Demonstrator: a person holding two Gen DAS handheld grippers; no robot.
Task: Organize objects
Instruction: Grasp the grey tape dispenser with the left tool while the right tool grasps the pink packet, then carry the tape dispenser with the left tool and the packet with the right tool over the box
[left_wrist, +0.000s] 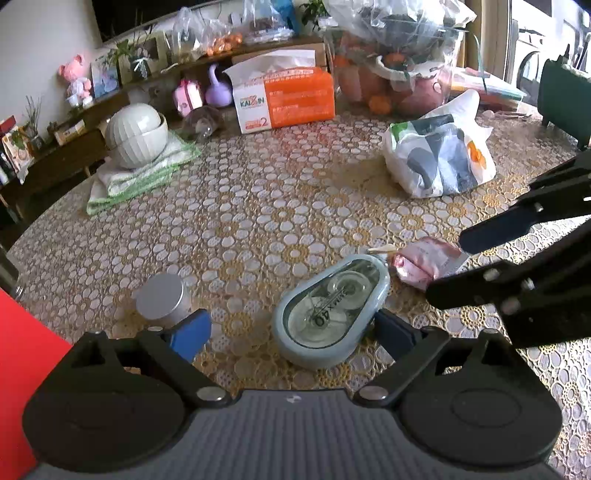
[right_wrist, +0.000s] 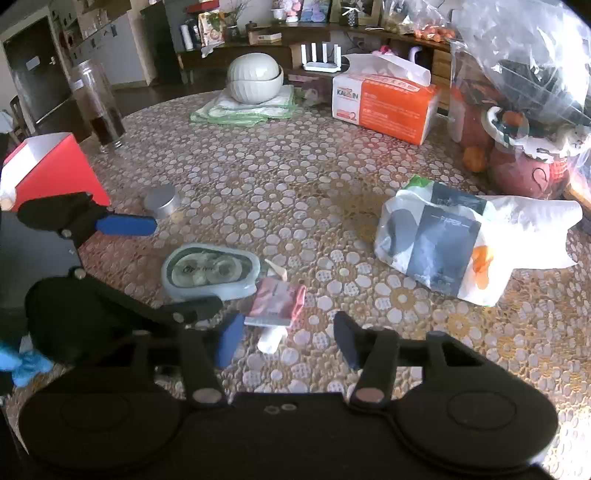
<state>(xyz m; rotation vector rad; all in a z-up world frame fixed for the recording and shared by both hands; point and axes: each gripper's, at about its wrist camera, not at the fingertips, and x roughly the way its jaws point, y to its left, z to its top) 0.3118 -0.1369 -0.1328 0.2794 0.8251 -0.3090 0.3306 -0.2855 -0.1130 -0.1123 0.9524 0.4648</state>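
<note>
A pale blue correction-tape dispenser (left_wrist: 328, 310) lies flat on the lace tablecloth between the open blue fingers of my left gripper (left_wrist: 295, 332), nearer the right finger; it also shows in the right wrist view (right_wrist: 208, 273). A small pink packet (left_wrist: 424, 262) lies just right of it, and in the right wrist view (right_wrist: 277, 302) it lies just ahead of my open, empty right gripper (right_wrist: 288, 338). A small silver tin (left_wrist: 162, 297) stands by my left finger, seen too in the right wrist view (right_wrist: 162, 201). A red box (right_wrist: 51, 170) stands at the left.
A white printed plastic bag (right_wrist: 443, 243) lies to the right. An orange tissue box (right_wrist: 384, 101), stacked white bowls (right_wrist: 255, 79) on a green cloth, a tall glass jar (right_wrist: 98, 107) and wrapped pots (right_wrist: 524, 147) stand at the back of the round table.
</note>
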